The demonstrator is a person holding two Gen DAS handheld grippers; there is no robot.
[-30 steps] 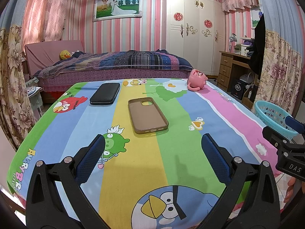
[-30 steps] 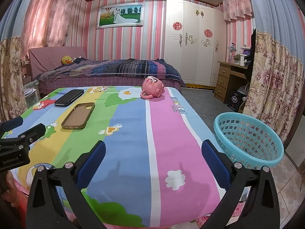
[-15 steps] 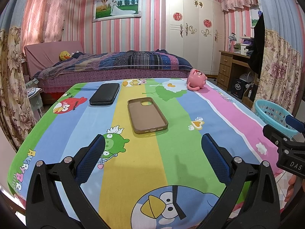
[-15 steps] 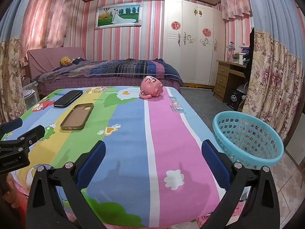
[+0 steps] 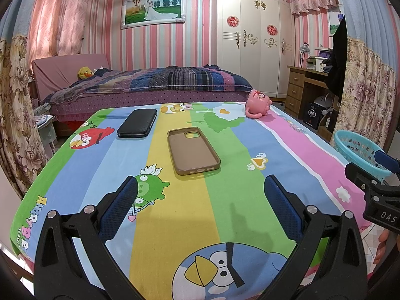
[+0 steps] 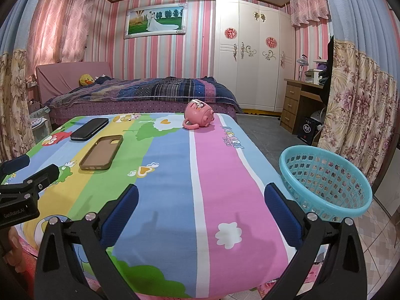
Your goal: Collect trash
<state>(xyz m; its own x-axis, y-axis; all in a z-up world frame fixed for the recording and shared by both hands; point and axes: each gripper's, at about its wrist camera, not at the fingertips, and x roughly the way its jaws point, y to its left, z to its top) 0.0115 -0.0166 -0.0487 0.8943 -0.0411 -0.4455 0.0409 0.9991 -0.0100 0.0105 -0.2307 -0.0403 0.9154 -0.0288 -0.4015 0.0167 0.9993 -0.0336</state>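
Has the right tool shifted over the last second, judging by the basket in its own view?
Yes, slightly. In the right wrist view the turquoise basket and pink mug slid left, so the right tool turned rightward.

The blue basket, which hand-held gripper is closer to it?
Right. The right hand-held gripper sits just beside the blue basket; the left hand-held gripper is farther away, across the table.

"ANGRY BIRDS" on tablecloth (image 5: 37,215)
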